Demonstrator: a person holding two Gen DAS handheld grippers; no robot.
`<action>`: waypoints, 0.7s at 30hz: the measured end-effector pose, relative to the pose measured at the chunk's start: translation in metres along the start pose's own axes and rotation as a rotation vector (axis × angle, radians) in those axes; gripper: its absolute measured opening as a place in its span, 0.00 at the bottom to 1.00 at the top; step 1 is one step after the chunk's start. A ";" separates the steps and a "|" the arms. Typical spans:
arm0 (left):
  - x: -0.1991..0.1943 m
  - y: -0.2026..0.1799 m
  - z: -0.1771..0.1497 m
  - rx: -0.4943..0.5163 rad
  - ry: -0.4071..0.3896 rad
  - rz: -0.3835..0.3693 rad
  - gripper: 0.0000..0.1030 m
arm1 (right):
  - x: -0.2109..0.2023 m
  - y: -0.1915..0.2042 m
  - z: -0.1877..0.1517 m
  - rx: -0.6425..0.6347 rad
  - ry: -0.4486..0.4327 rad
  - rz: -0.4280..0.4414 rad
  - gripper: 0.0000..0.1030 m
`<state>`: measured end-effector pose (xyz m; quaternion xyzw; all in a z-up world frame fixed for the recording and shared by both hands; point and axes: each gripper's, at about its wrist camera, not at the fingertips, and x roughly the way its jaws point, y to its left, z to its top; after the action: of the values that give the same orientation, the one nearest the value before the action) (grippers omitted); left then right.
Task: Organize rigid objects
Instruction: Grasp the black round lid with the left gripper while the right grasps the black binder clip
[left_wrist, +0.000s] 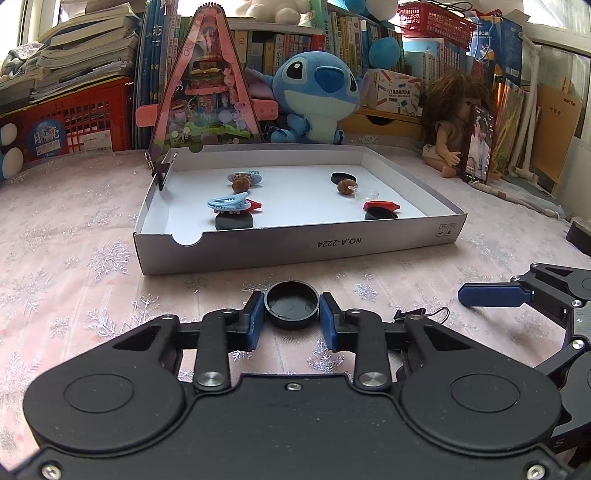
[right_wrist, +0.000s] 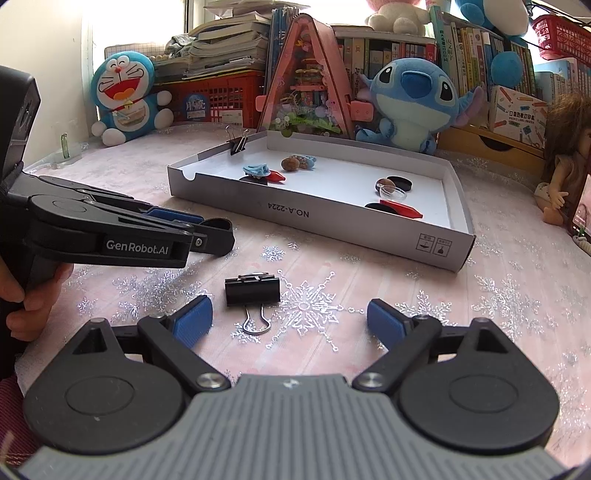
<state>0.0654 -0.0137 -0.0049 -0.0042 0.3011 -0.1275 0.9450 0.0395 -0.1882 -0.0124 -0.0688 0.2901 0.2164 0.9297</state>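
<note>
My left gripper (left_wrist: 291, 314) is shut on a round black cap (left_wrist: 292, 304), just above the tablecloth in front of the white cardboard tray (left_wrist: 295, 247). In the right wrist view the left gripper (right_wrist: 214, 232) holds the cap (right_wrist: 218, 236) at the left. My right gripper (right_wrist: 290, 321) is open and empty, its blue pads either side of a black binder clip (right_wrist: 253, 291) lying on the cloth. The tray (right_wrist: 332, 221) holds blue hair clips (left_wrist: 227, 205), red pieces (left_wrist: 380, 205), brown nuts (left_wrist: 240, 184), black caps (left_wrist: 343, 178) and a clear dish (left_wrist: 367, 194).
Another binder clip (left_wrist: 162, 171) is clamped on the tray's left wall. Behind the tray stand a pink triangular display (left_wrist: 207, 85), a Stitch plush (left_wrist: 317, 96), a doll (left_wrist: 454, 125), a Doraemon plush (right_wrist: 127, 96), red crates and shelved books.
</note>
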 end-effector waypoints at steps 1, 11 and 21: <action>-0.001 0.001 0.000 -0.003 0.001 -0.001 0.29 | 0.000 0.000 0.000 0.000 0.000 0.000 0.93; -0.005 0.007 0.002 -0.025 0.008 0.008 0.29 | 0.001 -0.002 0.012 0.025 -0.006 0.015 0.68; -0.007 0.010 0.002 -0.035 0.007 0.016 0.29 | 0.002 -0.006 0.016 0.063 -0.012 -0.022 0.35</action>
<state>0.0642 -0.0024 0.0000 -0.0181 0.3068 -0.1148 0.9447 0.0515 -0.1888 -0.0002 -0.0413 0.2904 0.1972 0.9354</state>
